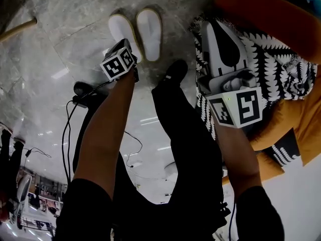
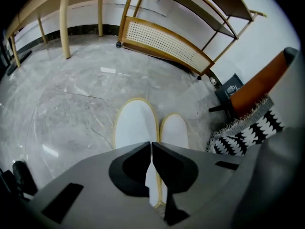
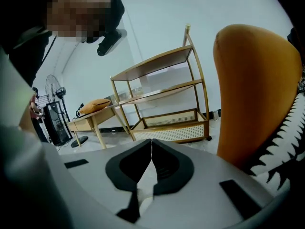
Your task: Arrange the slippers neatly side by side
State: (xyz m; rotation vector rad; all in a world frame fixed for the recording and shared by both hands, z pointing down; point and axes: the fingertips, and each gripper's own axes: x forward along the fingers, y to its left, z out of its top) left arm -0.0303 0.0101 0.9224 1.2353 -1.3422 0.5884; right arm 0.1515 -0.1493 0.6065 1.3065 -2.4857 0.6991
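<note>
Slippers (image 1: 149, 31) flush together on floor (image 1: 70, 39) left of orange chair (image 1: 266, 14), job seemingly done; hence left tool (image 2: 151, 147), right tool (image 3: 151, 144) both clenched, empty.

This looks like a living room, or a showroom furnished as one. Polished grey marble floor (image 2: 71, 109) fills the left gripper view, and a wooden shelf unit (image 2: 167, 44) with a cane panel stands at upper centre. At right, an orange chair (image 3: 252, 89) carries a black-and-white throw (image 1: 281, 69). At left stand a wooden table (image 3: 88, 122), a cushion (image 3: 95, 105) and a pedestal fan (image 3: 53, 87). White slippers (image 1: 149, 31) lie on the floor.
</note>
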